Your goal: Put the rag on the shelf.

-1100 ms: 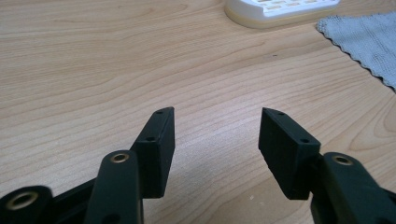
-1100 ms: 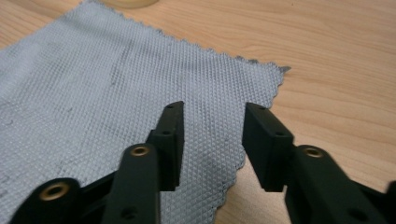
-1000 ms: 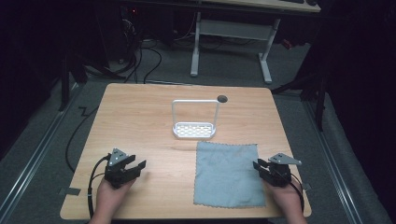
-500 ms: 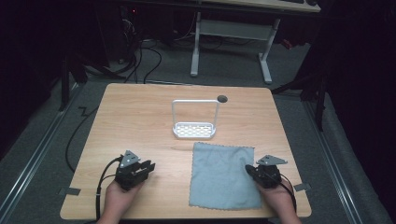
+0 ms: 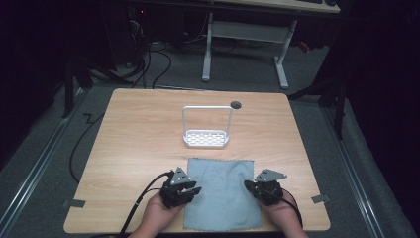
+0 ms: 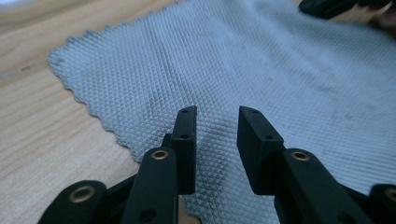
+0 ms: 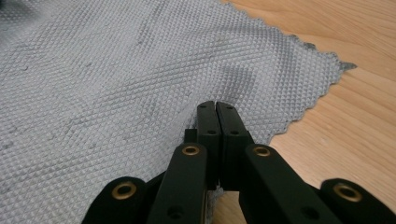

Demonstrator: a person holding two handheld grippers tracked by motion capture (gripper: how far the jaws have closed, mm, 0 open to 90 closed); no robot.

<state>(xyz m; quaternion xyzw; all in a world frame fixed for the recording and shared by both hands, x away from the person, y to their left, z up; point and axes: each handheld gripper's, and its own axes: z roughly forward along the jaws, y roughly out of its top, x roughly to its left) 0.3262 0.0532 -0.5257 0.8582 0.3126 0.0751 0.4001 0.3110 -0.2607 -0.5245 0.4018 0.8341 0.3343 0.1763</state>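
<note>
Cloth (image 5: pixel 222 192), grey, waffle-textured with pinked edges, lies flat at the wooden table's (image 5: pixel 138 144) six o'clock. Left gripper (image 5: pixel 194 190) hovers spread over its nine o'clock edge; right gripper (image 5: pixel 248 185) pinches its three o'clock edge. White perforated wire-handled rack (image 5: pixel 206 137) stands at twelve.

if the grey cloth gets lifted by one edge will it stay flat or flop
The grey cloth is thin, woven and lies flat on the table, so it will likely droop. It looks light. Its textured weave should grip rather than slip.
</note>
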